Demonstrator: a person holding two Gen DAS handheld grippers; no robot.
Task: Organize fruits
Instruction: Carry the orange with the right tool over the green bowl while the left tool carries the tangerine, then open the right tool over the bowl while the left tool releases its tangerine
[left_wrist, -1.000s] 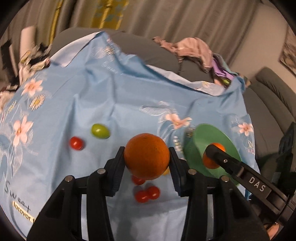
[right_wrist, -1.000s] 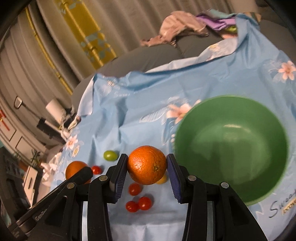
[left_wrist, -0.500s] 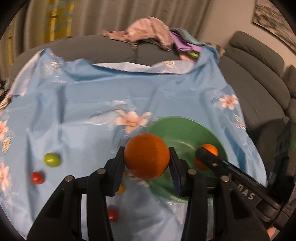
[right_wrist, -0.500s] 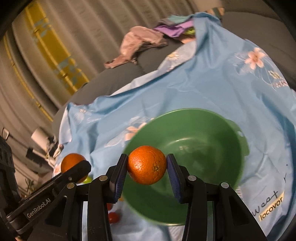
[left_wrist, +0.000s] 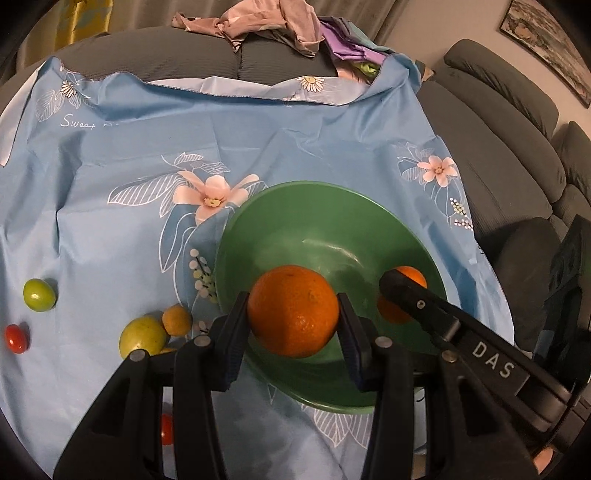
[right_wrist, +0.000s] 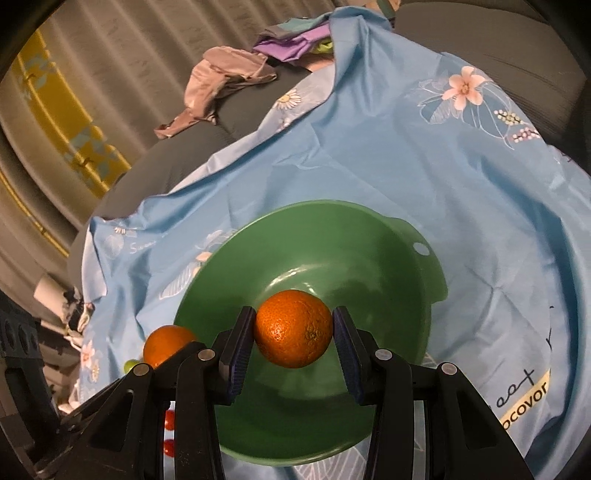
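A green bowl (left_wrist: 332, 206) sits on the blue flowered cloth (left_wrist: 110, 155); it also shows in the right wrist view (right_wrist: 369, 229). My left gripper (left_wrist: 293, 314) is shut on an orange (left_wrist: 293, 308) held over the bowl's near left side. My right gripper (right_wrist: 293, 332) is shut on a second orange (right_wrist: 293, 326) over the bowl's middle. The right gripper's orange (left_wrist: 410, 275) shows over the bowl in the left wrist view, and the left gripper's orange (right_wrist: 166, 341) shows at the lower left of the right wrist view.
Loose fruit lies left of the bowl: a yellow-green fruit (left_wrist: 142, 336), a small orange fruit (left_wrist: 177, 319), a green fruit (left_wrist: 38, 294), red tomatoes (left_wrist: 15, 338). Clothes (left_wrist: 266, 22) lie piled on the grey sofa (left_wrist: 498, 147) behind.
Both grippers have moved with their oranges from above the loose fruit to over the green bowl. Both stay shut on the oranges.
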